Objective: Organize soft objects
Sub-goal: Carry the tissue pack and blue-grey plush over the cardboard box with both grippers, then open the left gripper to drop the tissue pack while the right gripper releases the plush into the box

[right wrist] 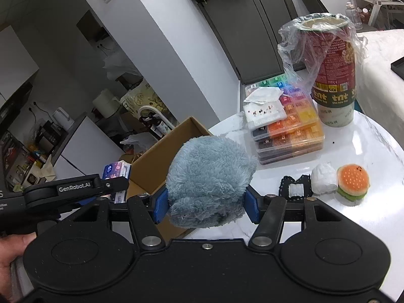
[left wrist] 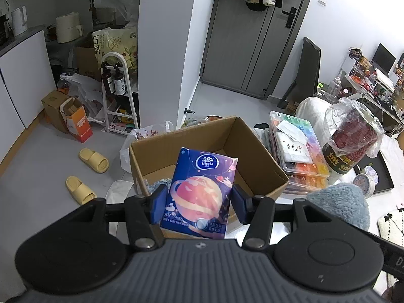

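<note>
My left gripper [left wrist: 198,205] is shut on a blue Vinda tissue pack [left wrist: 200,192] with a planet print, held upright over the open cardboard box [left wrist: 161,156]. A blue-grey fluffy cloth [left wrist: 156,185] lies inside the box. My right gripper [right wrist: 205,205] is shut on a blue-grey plush [right wrist: 209,181], held above the white round table's [right wrist: 353,227] left edge, beside the box [right wrist: 161,156]. The plush also shows in the left wrist view [left wrist: 338,204]. The left gripper with the tissue pack [right wrist: 116,174] shows in the right wrist view. A burger plush [right wrist: 352,180], a white soft ball [right wrist: 323,179] and a black-and-white cloth piece [right wrist: 294,185] lie on the table.
A stack of clear bead organizers [right wrist: 290,131] and a tall red can wrapped in plastic [right wrist: 333,75] stand at the table's back. Yellow slippers [left wrist: 87,171], bags and a white rack [left wrist: 118,96] are on the floor left of the box. A black tray [left wrist: 376,174] lies at right.
</note>
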